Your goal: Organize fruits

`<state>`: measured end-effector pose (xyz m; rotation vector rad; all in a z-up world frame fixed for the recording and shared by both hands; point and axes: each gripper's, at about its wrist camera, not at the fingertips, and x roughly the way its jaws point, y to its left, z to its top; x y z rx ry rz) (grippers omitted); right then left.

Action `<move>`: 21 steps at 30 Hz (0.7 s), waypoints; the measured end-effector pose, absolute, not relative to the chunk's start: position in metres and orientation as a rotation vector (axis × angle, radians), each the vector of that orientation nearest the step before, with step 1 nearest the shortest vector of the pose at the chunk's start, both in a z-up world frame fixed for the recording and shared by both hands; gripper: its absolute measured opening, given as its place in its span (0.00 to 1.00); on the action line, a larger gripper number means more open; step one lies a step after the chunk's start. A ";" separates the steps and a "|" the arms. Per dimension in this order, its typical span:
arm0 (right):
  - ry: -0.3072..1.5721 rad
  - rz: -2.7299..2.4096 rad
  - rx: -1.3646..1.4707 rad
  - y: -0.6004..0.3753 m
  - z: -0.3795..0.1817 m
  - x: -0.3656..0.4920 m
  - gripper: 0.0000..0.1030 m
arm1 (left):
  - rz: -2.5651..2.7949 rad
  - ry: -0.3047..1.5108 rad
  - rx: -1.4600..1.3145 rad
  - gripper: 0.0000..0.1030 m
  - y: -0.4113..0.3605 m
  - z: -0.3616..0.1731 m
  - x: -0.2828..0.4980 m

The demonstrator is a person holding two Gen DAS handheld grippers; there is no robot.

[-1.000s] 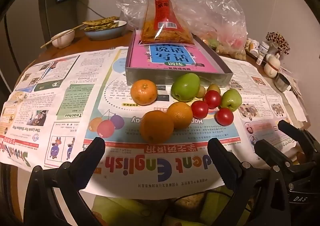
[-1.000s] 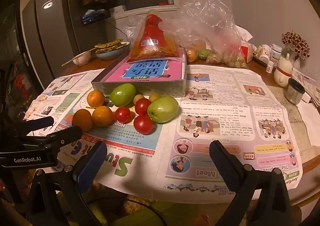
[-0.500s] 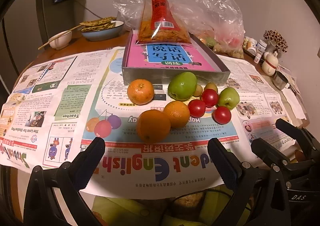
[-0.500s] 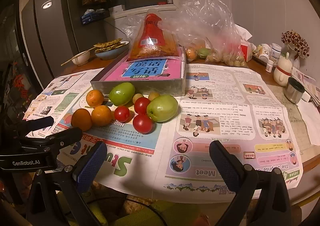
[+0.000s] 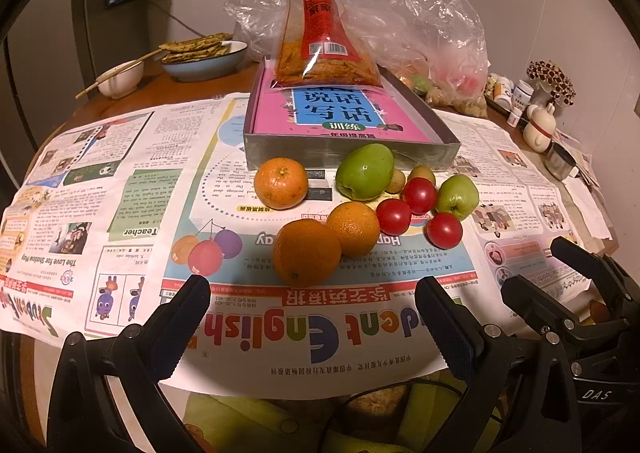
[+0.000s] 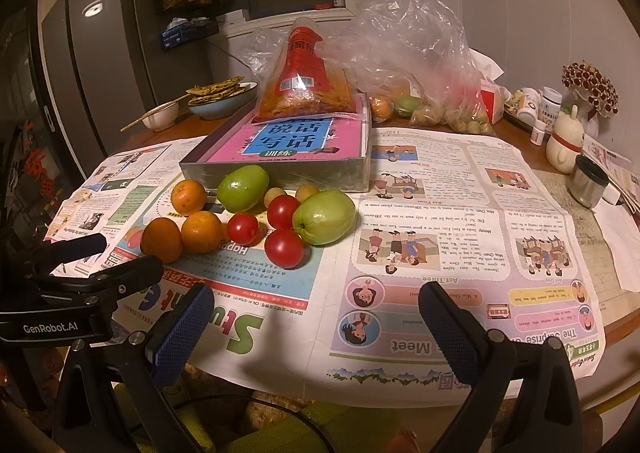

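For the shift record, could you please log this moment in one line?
left gripper open, empty | right gripper open, empty | fruits untouched on newspaper

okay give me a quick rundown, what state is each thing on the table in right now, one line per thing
left claw: open, empty
right claw: open, empty
oranges: three, loose on the newspaper
tomatoes: three, loose
gray box: open, pink book inside
snack bag: sealed, leaning on the book

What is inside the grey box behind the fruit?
The grey box holds a pink book with a snack bag lying on its far end. Anything beneath the book is hidden.
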<state>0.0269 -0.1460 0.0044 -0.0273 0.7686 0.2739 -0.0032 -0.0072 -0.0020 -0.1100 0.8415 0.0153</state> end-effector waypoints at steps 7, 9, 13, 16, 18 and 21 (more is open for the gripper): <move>0.773 0.275 -0.031 -0.145 0.004 0.029 1.00 | 0.017 0.848 -0.116 0.99 -0.006 -0.004 -0.002; 0.773 0.274 -0.031 -0.144 0.004 0.028 1.00 | 0.017 0.848 -0.114 0.99 -0.006 -0.004 -0.002; 0.778 0.275 -0.032 -0.144 0.003 0.029 1.00 | 0.013 0.850 -0.115 0.99 -0.005 -0.004 -0.002; 0.777 0.274 -0.036 -0.143 0.003 0.030 1.00 | 0.007 0.852 -0.121 0.99 -0.004 -0.005 -0.001; 0.777 0.275 -0.037 -0.142 0.003 0.030 1.00 | 0.009 0.855 -0.121 0.99 -0.005 -0.005 -0.001; 0.777 0.275 -0.034 -0.141 0.002 0.031 1.00 | 0.009 0.857 -0.123 0.99 -0.005 -0.006 0.000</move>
